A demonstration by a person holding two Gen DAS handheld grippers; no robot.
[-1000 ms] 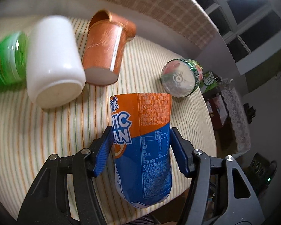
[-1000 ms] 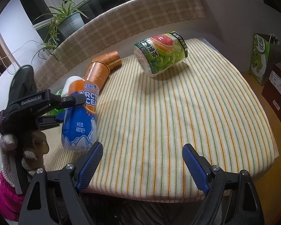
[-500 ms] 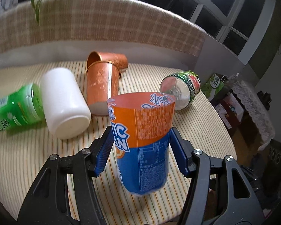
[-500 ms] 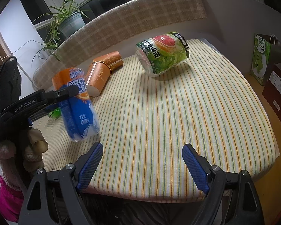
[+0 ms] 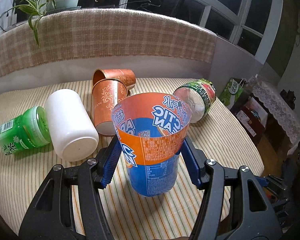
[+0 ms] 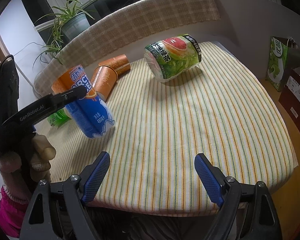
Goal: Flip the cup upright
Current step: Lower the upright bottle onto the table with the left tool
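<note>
Orange-and-blue cup (image 5: 152, 150) sits clamped between your left gripper (image 5: 151, 164) pads, mouth up, slightly tilted. Level it, set it down, then let go; your right gripper (image 6: 152, 172) hangs apart, empty

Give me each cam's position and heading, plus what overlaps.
Left wrist: rides the left tool, facing along the striped table toward the window; its two fingers grip the blue-and-orange cup, mouth up.
Right wrist: rides the right tool, low at the table's near edge, looking across it; its open fingers show, plus the left tool and gloved hand at left.
Shared: the cup, the green grapefruit bottle, two brown cups.
</note>
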